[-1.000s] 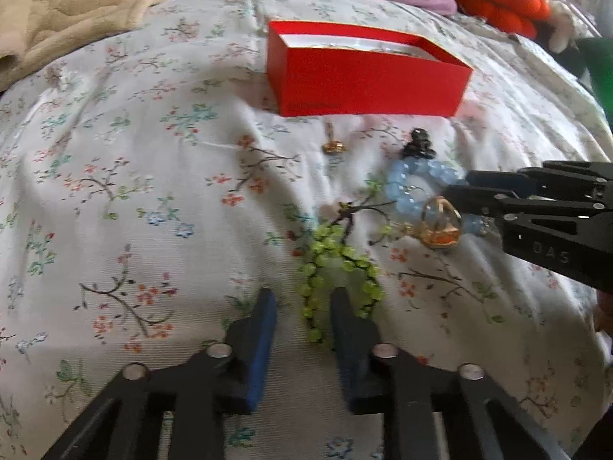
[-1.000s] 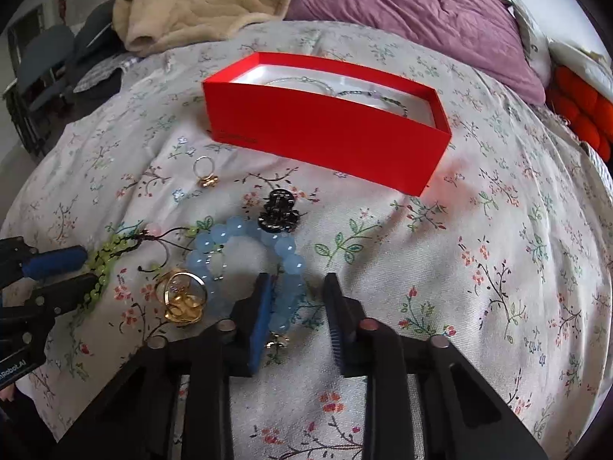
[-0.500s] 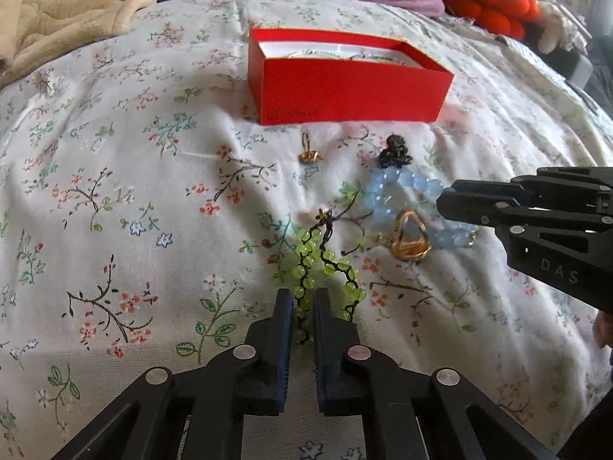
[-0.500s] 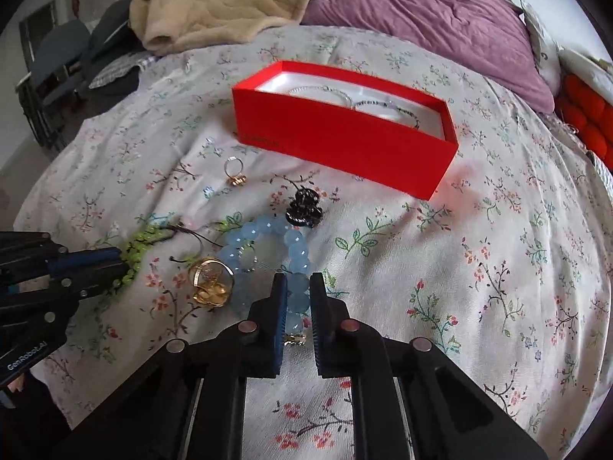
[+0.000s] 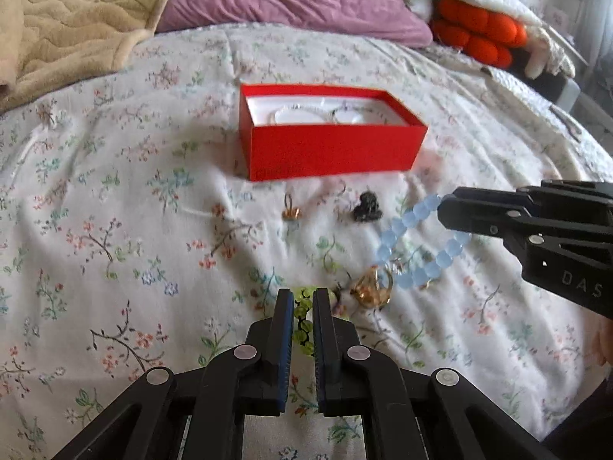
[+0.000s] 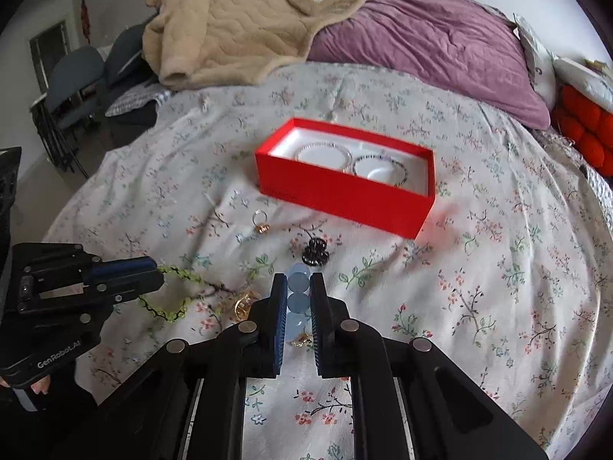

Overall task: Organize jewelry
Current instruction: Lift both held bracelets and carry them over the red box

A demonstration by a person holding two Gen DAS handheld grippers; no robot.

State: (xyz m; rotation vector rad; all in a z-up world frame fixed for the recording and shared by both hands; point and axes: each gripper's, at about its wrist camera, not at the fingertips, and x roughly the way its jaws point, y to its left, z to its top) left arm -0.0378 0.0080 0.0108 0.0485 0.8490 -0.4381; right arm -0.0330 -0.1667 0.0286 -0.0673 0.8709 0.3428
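An open red box with two bracelets inside sits on the floral bedspread. My left gripper is shut on a green bead bracelet, lifted off the bed. My right gripper is shut on a pale blue bead bracelet, which hangs from it. A gold ring, a smaller gold ring and a black clip lie on the bed in front of the box.
A beige blanket and purple pillow lie at the far end of the bed. Orange cushions are at the far right. Chairs stand beyond the bed's left edge.
Both grippers closed on their bracelets and lifted them: the left on the green one, the right on the blue one. Both views have risen above the bed.
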